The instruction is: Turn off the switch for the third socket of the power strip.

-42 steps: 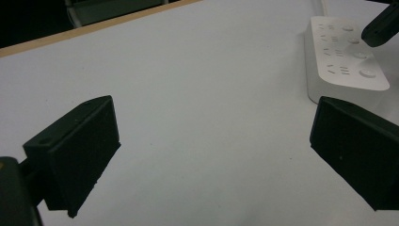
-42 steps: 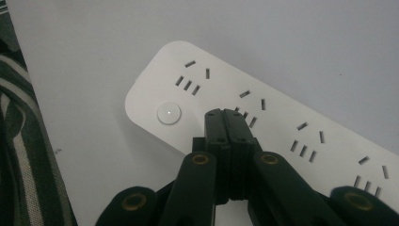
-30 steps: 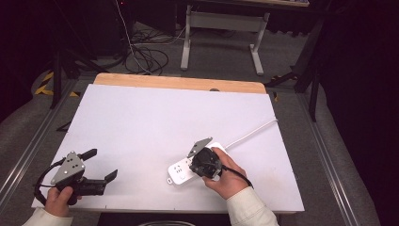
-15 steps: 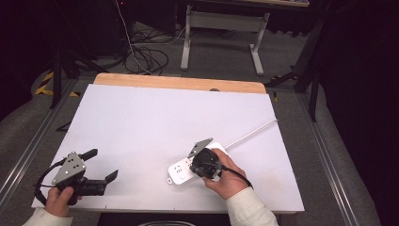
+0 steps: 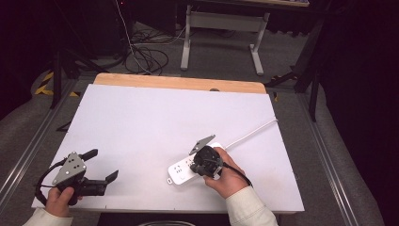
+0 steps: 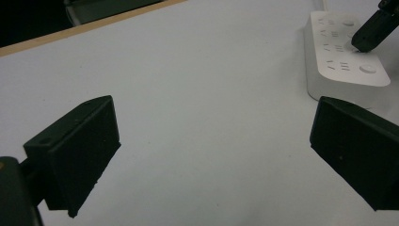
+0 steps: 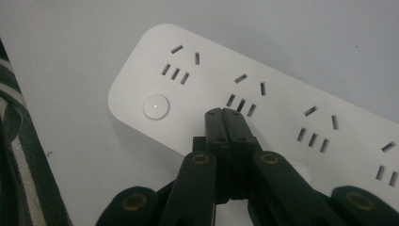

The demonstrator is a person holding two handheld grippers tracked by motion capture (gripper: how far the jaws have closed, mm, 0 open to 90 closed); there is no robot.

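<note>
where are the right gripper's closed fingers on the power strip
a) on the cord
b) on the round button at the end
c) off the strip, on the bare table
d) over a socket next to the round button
d: the right gripper has its fingers shut together, tips over a socket on the power strip, beside the round button.

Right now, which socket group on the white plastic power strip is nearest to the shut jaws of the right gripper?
The second socket group from the round button; the right gripper points just below it.
</note>
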